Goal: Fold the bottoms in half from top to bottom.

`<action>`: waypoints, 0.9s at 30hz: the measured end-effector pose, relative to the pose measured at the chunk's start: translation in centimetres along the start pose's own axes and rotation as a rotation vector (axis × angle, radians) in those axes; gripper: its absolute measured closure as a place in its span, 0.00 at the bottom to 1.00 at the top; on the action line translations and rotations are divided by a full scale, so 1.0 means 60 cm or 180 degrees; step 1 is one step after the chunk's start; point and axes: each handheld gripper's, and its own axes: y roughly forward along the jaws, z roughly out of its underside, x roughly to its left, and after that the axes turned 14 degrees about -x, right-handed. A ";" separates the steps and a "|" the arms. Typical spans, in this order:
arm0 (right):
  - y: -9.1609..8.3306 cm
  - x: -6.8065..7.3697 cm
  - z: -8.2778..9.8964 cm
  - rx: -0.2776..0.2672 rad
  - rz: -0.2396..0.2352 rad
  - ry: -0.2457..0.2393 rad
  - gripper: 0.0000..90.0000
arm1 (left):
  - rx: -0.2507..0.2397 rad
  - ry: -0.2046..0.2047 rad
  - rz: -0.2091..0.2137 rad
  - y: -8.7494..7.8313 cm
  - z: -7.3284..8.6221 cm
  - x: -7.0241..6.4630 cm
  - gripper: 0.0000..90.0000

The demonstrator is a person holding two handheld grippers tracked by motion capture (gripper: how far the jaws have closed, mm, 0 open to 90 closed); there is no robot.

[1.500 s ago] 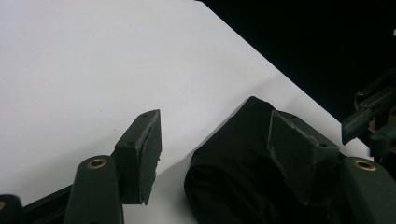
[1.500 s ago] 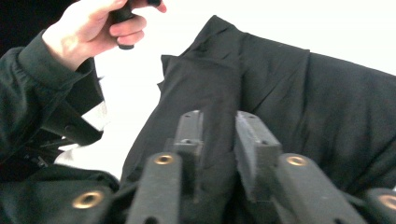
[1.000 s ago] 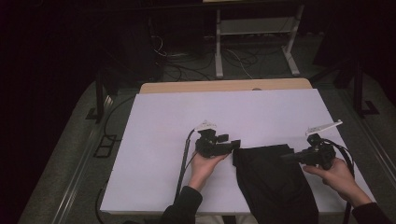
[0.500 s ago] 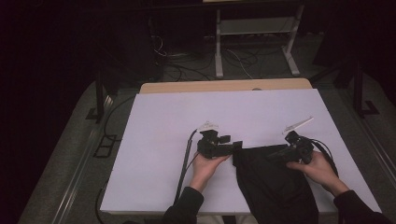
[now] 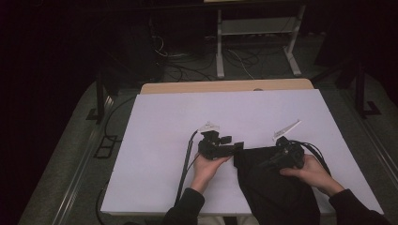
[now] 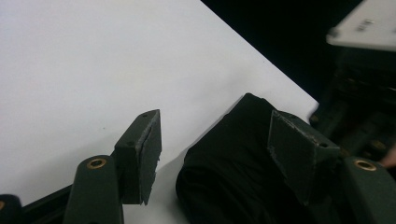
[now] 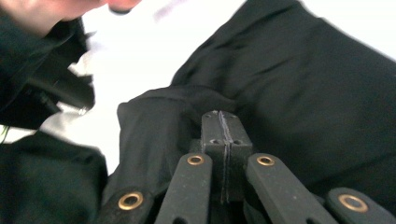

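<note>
A black cloth lies at the near right of the white surface — the left gripper, spread, brackets its corner, the right gripper, pressed together, apparently pinches a fold — seemingly mid-fold; next, the left must close.

Both grippers at black cloth (table edge)

- The high view is looking forward and down over my flat white rectangular tabletop.
- My left gripper view is sitting close over that tabletop.
- Both gripper views are sharing the crumpled black cloth.
</note>
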 end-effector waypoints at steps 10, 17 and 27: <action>0.009 0.038 0.013 0.0218 -0.0243 -0.0185 0.98 | 0.0046 -0.0002 -0.0035 0.003 0.003 0.004 0.38; 0.017 0.059 0.028 0.0543 -0.0410 -0.0314 0.98 | 0.0038 0.0001 -0.0062 0.000 0.001 0.006 0.38; 0.022 0.088 0.054 0.0862 -0.0592 -0.0477 0.97 | 0.0049 0.0006 -0.0062 0.001 0.002 0.007 0.37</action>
